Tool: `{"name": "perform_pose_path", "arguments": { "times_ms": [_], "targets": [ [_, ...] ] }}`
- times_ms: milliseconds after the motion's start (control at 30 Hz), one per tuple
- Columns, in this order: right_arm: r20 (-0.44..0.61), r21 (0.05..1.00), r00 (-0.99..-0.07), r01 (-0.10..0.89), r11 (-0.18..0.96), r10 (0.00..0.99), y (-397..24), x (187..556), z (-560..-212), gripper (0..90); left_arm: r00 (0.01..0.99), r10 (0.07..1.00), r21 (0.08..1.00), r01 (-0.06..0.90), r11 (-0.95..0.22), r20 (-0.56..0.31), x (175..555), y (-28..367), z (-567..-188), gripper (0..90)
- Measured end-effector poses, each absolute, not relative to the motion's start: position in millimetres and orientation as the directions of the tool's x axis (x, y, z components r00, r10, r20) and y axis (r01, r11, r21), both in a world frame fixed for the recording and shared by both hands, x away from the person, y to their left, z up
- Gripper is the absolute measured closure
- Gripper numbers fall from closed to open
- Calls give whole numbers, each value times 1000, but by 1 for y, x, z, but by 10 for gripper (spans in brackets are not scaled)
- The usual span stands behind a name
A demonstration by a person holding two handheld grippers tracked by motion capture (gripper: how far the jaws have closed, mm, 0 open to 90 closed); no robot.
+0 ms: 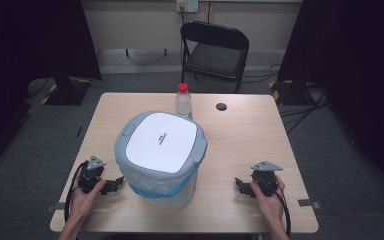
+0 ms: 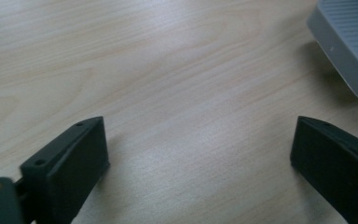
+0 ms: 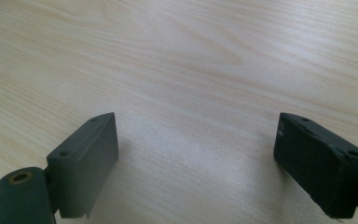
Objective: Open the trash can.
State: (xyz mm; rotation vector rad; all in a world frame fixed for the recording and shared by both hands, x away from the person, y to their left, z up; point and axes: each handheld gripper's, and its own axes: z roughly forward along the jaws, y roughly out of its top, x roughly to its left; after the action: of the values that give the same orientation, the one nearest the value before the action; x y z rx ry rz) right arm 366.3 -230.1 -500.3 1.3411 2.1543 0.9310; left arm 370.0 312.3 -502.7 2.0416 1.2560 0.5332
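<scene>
Two grippers rested low on the wooden bench (image 1: 240, 150), one at each side of a grey lidded bin (image 1: 160, 157). Left gripper (image 1: 114, 185) sat at the near left of the bench, held in the person's left hand (image 1: 86, 192), its jaws spread wide with bare wood between them, nothing grasped. In the left gripper view the bin's grey ribbed edge (image 2: 349, 42) showed at the upper right, close to the jaws but apart from them. Right gripper (image 1: 240, 186) sat at the near right, held in the right hand (image 1: 266, 192), well apart from the bin; its jaws likewise stood released over bare bench, as the right gripper view confirmed.

The bin stood near the middle of the bench, slightly toward the near left, with its white-panelled lid (image 1: 161, 139) down and a pale blue liner bag (image 1: 152, 189) showing beneath the rim. A clear bottle with a red cap (image 1: 183, 102) stood upright just behind the bin. A small dark round cap (image 1: 221, 106) lay in the benchtop to the right of the bottle. A black folding chair (image 1: 214, 52) stood beyond the far edge
</scene>
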Motion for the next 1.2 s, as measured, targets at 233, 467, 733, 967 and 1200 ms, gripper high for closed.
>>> {"name": "perform_pose_path", "arguments": {
  "times_ms": [233,467,733,967,1200],
  "targets": [
    [-15,734,-428,608,301,903,-229,366,-500,123,428,904,730,623,-280,-19,371,313,-500,158],
    [2,740,-477,592,319,879,-214,361,-497,165,472,872,770,602,-213,-128,363,307,-487,236],
    [117,776,-568,564,282,815,-175,345,-482,164,516,836,795,580,-181,-186,366,296,-479,243],
    [110,797,-625,520,307,773,-144,337,-473,182,566,811,781,569,-257,-146,369,274,-479,251],
    [136,817,-655,498,289,743,-123,336,-475,198,582,801,797,546,-257,-141,369,267,-479,420]
  ]
}}
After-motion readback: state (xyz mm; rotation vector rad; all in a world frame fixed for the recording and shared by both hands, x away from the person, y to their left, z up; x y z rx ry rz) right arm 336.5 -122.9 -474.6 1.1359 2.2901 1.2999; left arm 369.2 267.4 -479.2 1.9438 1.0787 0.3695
